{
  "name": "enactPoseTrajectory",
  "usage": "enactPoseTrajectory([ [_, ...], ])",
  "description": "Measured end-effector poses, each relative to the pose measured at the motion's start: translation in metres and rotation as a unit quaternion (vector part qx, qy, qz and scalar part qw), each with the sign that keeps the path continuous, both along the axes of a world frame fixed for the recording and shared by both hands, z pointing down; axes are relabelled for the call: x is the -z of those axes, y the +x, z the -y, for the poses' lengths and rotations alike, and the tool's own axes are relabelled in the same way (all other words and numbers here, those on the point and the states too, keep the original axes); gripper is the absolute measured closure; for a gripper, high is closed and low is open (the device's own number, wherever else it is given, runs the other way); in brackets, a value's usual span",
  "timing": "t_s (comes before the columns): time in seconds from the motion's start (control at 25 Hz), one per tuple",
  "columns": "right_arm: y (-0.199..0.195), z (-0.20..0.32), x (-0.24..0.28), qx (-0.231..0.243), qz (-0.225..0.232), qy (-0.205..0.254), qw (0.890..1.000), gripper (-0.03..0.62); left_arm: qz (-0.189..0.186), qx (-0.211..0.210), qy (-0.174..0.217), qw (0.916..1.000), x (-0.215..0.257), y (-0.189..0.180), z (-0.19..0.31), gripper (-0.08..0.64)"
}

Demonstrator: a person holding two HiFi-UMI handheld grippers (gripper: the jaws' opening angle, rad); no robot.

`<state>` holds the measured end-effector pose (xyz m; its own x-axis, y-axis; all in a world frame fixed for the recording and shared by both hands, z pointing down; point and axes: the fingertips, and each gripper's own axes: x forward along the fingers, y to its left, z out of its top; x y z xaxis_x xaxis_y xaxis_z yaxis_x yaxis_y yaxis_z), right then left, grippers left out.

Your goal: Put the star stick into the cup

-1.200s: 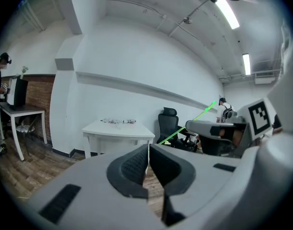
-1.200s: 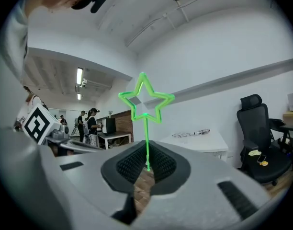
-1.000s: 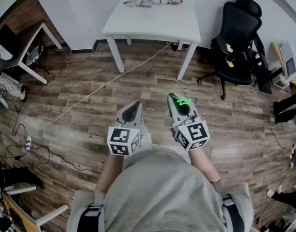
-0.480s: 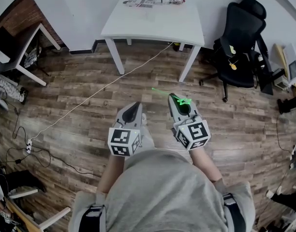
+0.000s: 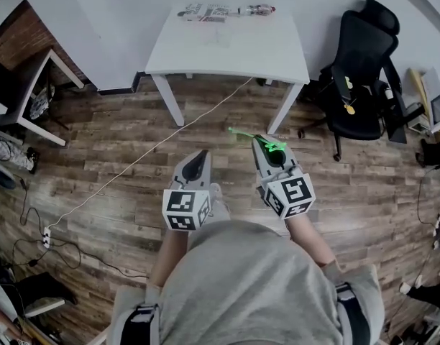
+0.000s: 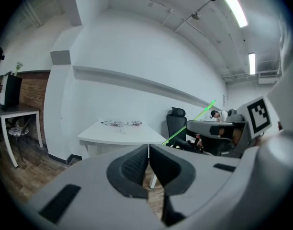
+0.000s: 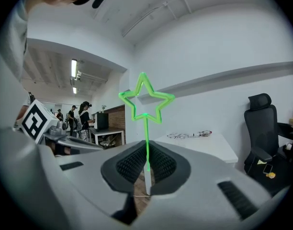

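Far left on my feed, a white cable (image 5: 134,149) runs across the wooden floor (image 5: 98,185). Next over, the left gripper (image 5: 198,157) is held low in front of the body, above the floorboards; in the left gripper view its jaws are pressed together with nothing between them (image 6: 148,151).

Just beside it, the right gripper (image 5: 267,146) is clamped on the star stick (image 5: 241,133). The right gripper view shows the two ribbed pads closed on the thin green shaft (image 7: 147,138), with the hollow star outline standing above the jaws. From the head view the stick juts forward and a little left out of the gripper, over the floor, angled toward the white table (image 5: 227,49) but well short of it.

The table stands ahead against the wall, with a small scatter of items (image 5: 220,10) along its far edge; I can't make them out. Right of the table, a black office chair (image 5: 360,70).
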<state>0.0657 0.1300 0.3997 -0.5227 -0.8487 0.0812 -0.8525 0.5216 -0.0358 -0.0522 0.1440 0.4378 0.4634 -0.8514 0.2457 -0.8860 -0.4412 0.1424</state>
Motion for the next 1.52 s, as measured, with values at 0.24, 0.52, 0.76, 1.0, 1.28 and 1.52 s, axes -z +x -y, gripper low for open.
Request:
enactPoseTrajectory([
  [0.24,-0.015,0.066,0.013,-0.009,-0.011,0.007,1.0,0.578,-0.006,-0.016,0.002,0.9999,0.012,-0.009,0.067,0.549],
  [0.52,-0.037,0.13,0.021,-0.016,-0.014,0.008,1.0,0.578,-0.012,-0.03,-0.006,0.9995,0.012,-0.023,0.135,0.549],
  [0.76,-0.049,0.177,0.021,-0.028,-0.013,0.008,1.0,0.578,-0.009,-0.042,-0.01,0.999,0.007,-0.035,0.185,0.549],
  [1.0,-0.056,0.218,0.016,-0.039,-0.013,0.004,0.999,0.577,-0.008,-0.052,-0.014,0.9985,0.003,-0.044,0.228,0.549],
  [1.28,-0.06,0.251,0.012,-0.055,-0.01,0.0,0.998,0.577,-0.005,-0.061,-0.019,0.9979,-0.003,-0.052,0.264,0.549],
  [1.52,-0.05,0.265,0.006,-0.072,-0.009,-0.009,0.997,0.578,-0.007,-0.067,-0.024,0.9974,-0.007,-0.049,0.278,0.549],
])
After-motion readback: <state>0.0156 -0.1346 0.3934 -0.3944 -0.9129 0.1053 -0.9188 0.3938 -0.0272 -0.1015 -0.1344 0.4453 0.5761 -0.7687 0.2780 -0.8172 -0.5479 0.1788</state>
